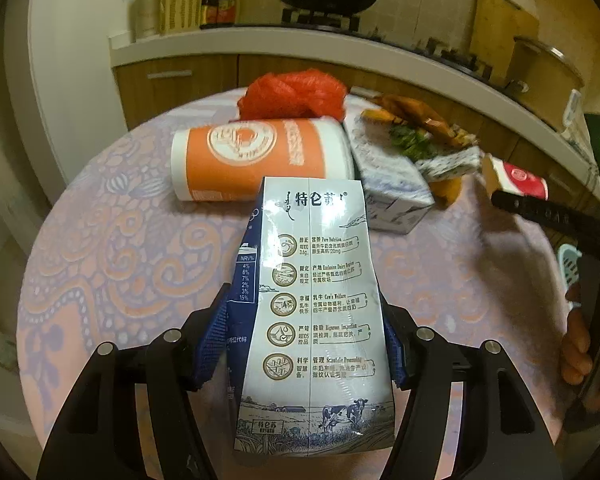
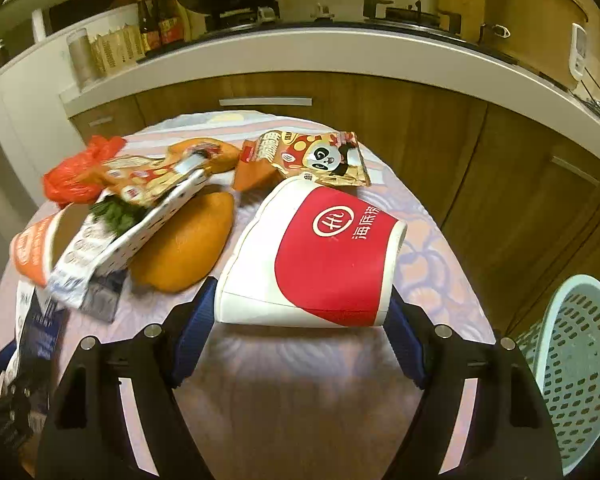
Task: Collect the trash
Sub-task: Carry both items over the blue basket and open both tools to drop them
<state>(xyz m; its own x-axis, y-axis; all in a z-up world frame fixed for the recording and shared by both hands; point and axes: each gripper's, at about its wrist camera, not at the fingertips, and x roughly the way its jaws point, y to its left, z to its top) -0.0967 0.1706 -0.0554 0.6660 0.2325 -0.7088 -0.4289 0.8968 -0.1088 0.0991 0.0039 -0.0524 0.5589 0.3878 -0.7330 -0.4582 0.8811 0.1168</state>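
Clamping milk carton (image 1: pixel 314 304): left hand-held gripper (image 1: pixel 306 344); right (image 2: pixel 302 320) seemingly squeezing red-white cup (image 2: pixel 312 256).

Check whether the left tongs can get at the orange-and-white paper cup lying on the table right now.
Probably not yet: the left tongs are shut on a flattened white-and-blue milk carton, which sits between them and the orange-and-white paper cup. The carton needs dropping first.

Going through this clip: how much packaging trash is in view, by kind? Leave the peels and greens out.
Paper cups: 2, orange and red and white
Milk cartons: 3, one gripped, two lying loose
Snack wrappers: 2
Red plastic bag: 1
Total: 8
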